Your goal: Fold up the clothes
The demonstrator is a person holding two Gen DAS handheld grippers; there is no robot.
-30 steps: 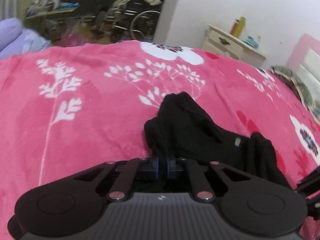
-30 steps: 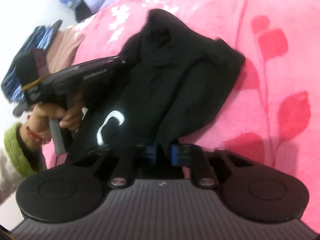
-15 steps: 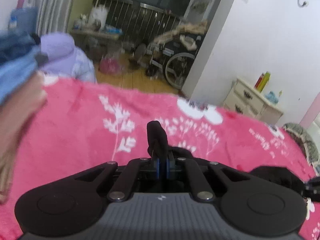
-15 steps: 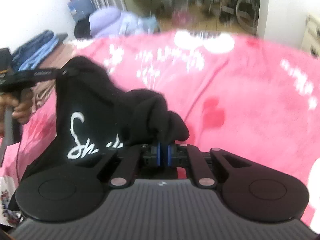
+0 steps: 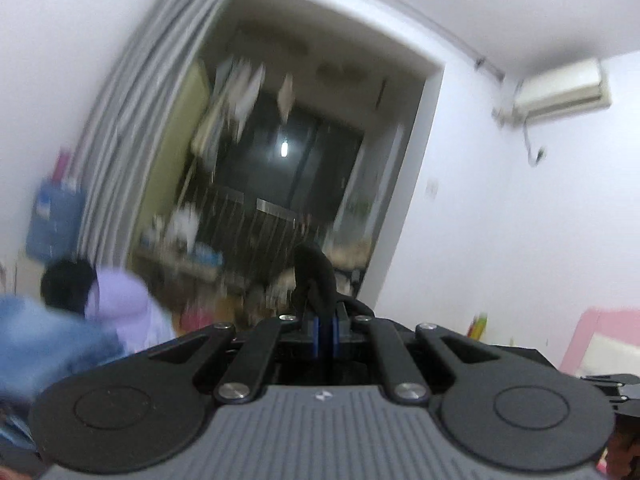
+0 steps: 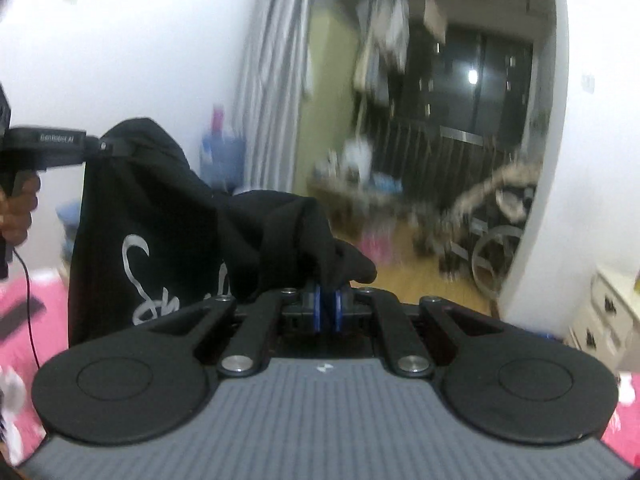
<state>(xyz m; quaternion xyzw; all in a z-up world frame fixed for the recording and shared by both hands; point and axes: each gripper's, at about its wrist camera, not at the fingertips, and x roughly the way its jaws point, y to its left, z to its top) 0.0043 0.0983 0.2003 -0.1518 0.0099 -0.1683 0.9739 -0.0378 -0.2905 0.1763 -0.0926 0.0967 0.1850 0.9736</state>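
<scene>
The right gripper [image 6: 327, 307] has its blue-padded fingers [image 6: 317, 307] pressed together on a bunched fold of the black knit garment with white script lettering [image 6: 168, 216], the cloth welling up just beyond the tips. The left gripper [image 5: 325, 330] is likewise clamped, a narrow tongue of the same black fabric [image 5: 316, 280] standing up from between its pads. In the right wrist view the left gripper [image 6: 105, 146] shows at the far left, held by a hand [image 6: 18, 208], pinching the garment's upper corner, so the cloth hangs as a sheet between the two grips, lettering facing the camera, above the pink blanket [image 6: 24, 300] at the lower left.

The step in hand looks like lifting the garment clear and spreading it before laying it flat. To do it well, both grips should hold firm on their corners while the hands draw apart sideways until the top edge runs taut and level. The right grip holds a thick bunch rather than a clean edge, so the cloth there may stay twisted; a gentle shake could let it fall straight. Then lower it evenly, bottom hem first, onto the blanket, keeping it away from the blue and lilac clothes pile [image 5: 100, 320] at the left.
</scene>
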